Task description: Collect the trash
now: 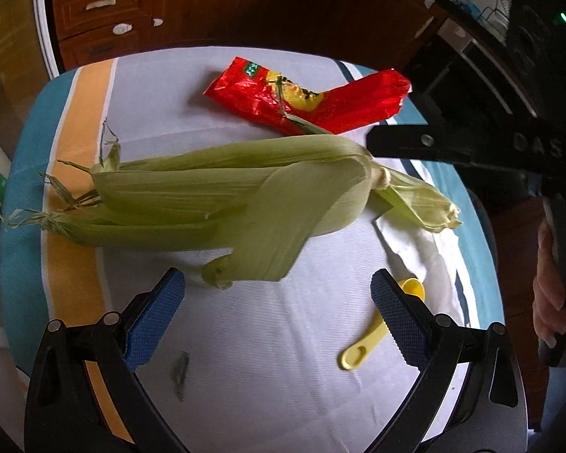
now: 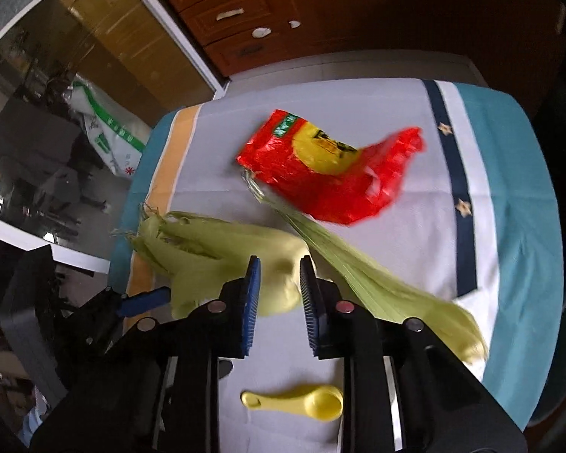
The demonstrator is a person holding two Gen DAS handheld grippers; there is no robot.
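A pile of green corn husks (image 1: 226, 196) lies across the middle of the cloth-covered table; it also shows in the right wrist view (image 2: 215, 260). A crumpled red snack wrapper (image 1: 305, 98) lies behind it, also in the right wrist view (image 2: 332, 173). My left gripper (image 1: 277, 298) is open, just in front of the husks, with a husk tip between its fingers. My right gripper (image 2: 280, 290) is partly closed around the husk stem end, a gap showing between pads and husk. It shows from the side in the left wrist view (image 1: 381, 143).
A yellow measuring spoon (image 1: 381, 328) lies on the cloth by my left gripper's right finger; it also shows in the right wrist view (image 2: 302, 402). A small dark scrap (image 1: 181, 370) lies near the front. Wooden drawers (image 1: 105, 11) stand behind the table. The tablecloth (image 2: 509, 188) has teal edges.
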